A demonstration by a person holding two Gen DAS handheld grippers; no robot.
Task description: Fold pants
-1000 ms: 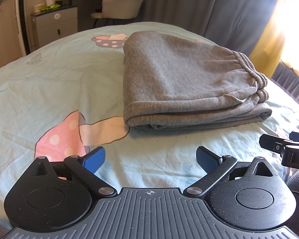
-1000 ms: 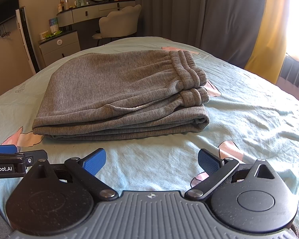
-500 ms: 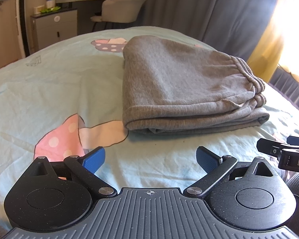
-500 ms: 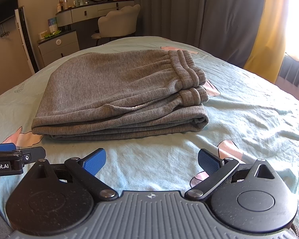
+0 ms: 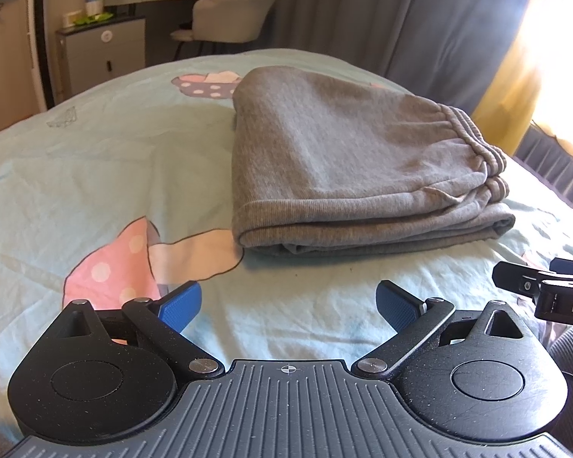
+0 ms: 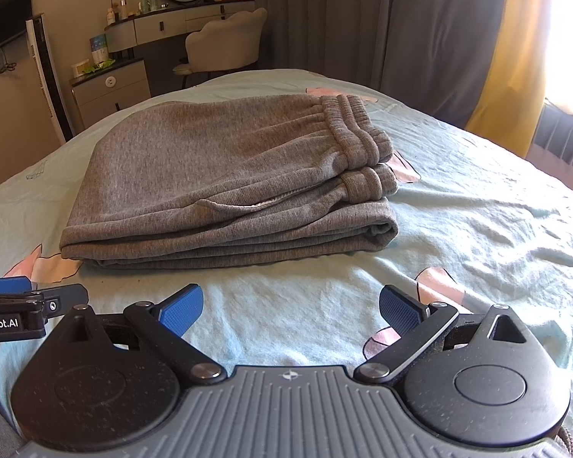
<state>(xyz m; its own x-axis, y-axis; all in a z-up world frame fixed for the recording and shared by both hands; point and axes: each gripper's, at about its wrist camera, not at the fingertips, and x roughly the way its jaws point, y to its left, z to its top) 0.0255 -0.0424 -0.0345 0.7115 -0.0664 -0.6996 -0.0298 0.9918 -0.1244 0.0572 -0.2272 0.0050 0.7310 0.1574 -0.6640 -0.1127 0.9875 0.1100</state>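
Nearest the cameras, both tools hang low over the pale turquoise cotton bedsheet point(image 6: 477, 229), each pair of black tongs spread wide with its blue ribbed pads apart and nothing between them: the left tongs point(image 5: 288, 303) and the right tongs point(image 6: 290, 305) are both empty. Compared with a second ago, each has drawn back a little from the pile, so the grey bundle sits slightly farther off and higher in both views; neither has gripped anything in that time. That retreat, with the jaws idle, suggests the folding is finished and the hands are simply backing away.

Just beyond the tongs, the sheet is lightly creased, printed with pink spotted mushroom shapes point(image 5: 133, 263). On it, well clear of both tools, lie the grey fleece sweatpants point(image 6: 229, 187), folded into a thick rectangular stack of several layers. Its near edge shows soft rounded folds; a ribbed, gathered elastic waistband point(image 6: 355, 133) runs along the right side. The knit looks soft, matte and heavy, and it holds its shape without springing open.

Farther back stand a cream scalloped upholstered chair point(image 6: 225, 44), a curved grey dressing table point(image 6: 172, 23) and dark grey curtains point(image 6: 420, 19).
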